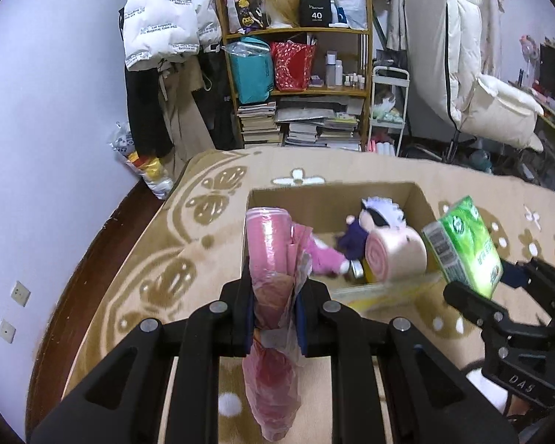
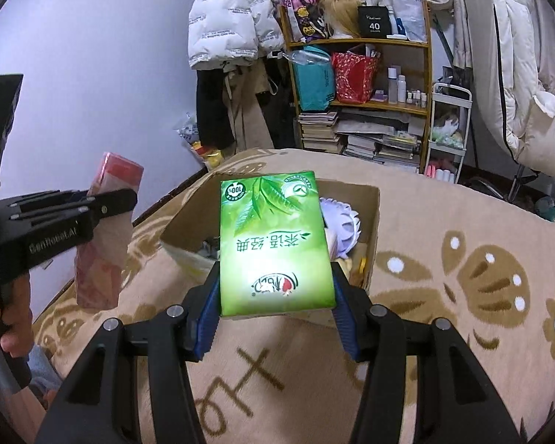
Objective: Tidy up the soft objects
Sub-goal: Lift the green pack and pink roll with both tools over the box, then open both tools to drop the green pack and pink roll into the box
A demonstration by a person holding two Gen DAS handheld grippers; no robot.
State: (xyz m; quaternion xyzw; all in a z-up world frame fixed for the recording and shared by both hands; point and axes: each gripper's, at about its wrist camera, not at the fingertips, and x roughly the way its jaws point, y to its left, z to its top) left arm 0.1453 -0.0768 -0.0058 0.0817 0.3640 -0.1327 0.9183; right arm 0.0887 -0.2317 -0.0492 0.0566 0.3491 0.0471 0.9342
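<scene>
1. The left hand-held gripper [image 1: 274, 318] is clamped on a pink bag roll [image 1: 268, 259]; its two fingers pinch the thin plastic with almost no gap. The roll stands up past the fingertips, and a loose tail of bag hangs below them.
2. The right hand-held gripper [image 2: 275, 318] is clamped on a green tissue pack [image 2: 275, 244], blue pads [image 2: 207, 318] pressing its two long sides. Most of the pack juts out ahead of the fingers, its print upside down in the right wrist view.
3. Both things are held in the air above a tan blanket [image 1: 188, 259], on the near side of a cardboard box [image 1: 333, 190].
4. In the left wrist view the pack [image 1: 466, 244] sits at the box's right corner, the roll at its left edge.
5. Inside the box lie a doll [image 1: 370, 218], a pink towel roll [image 1: 396, 255] and a pink plush [image 1: 325, 259], touching one another.
6. A hand [image 2: 3, 307] grips the left tool's handle.
</scene>
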